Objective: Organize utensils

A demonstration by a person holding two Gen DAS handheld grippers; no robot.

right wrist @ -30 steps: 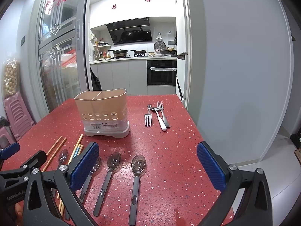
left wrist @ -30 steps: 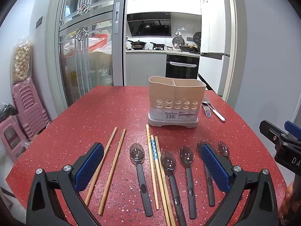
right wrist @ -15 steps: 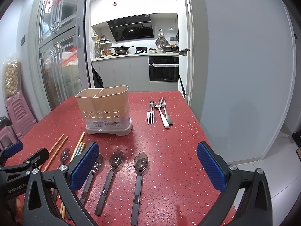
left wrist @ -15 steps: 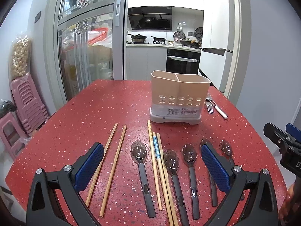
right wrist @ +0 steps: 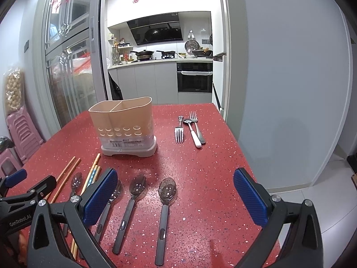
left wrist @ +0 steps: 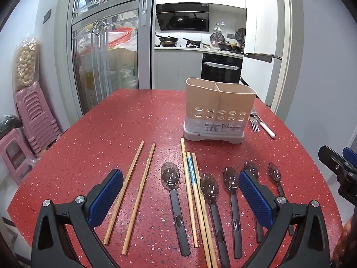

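Nothing sorted yet: the beige two-compartment plastic caddy looks empty, wooden chopsticks and grey-handled spoons lie loose, left gripper and right gripper gape, holding nothing.

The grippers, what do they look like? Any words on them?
Both grippers, left and right, have black plastic frames with silver screws and fingers faced with blue textured pads. The left one, seen from the right wrist camera, carries white lettering, "GenRobot.AI".
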